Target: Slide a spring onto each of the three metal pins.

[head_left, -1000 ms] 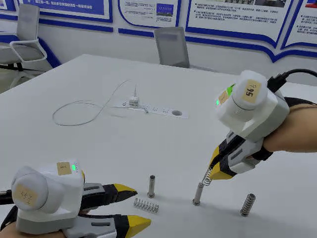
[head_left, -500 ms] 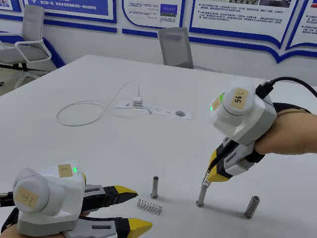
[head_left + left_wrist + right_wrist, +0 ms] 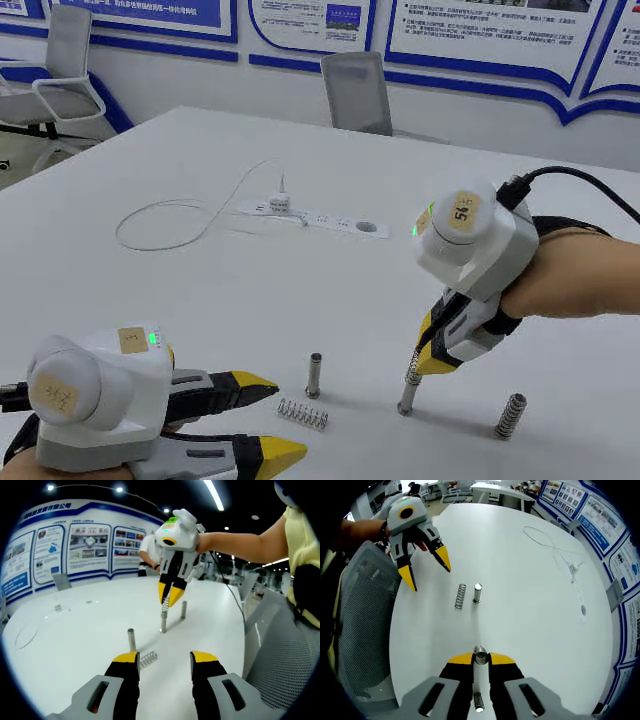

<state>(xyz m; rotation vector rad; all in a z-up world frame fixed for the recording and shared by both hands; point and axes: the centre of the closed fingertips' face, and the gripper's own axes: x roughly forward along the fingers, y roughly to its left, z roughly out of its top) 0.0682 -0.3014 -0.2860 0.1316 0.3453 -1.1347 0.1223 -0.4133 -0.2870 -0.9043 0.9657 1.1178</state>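
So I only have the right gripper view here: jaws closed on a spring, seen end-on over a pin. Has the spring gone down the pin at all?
Observer: Hardly. In the head view the right gripper holds the spring with its lower end at the top of the middle pin; the shaft below is bare.
Operator: And to the right of that pin?
Observer: A second spring stands there, already slid over the third pin, whose shaft its coils cover.
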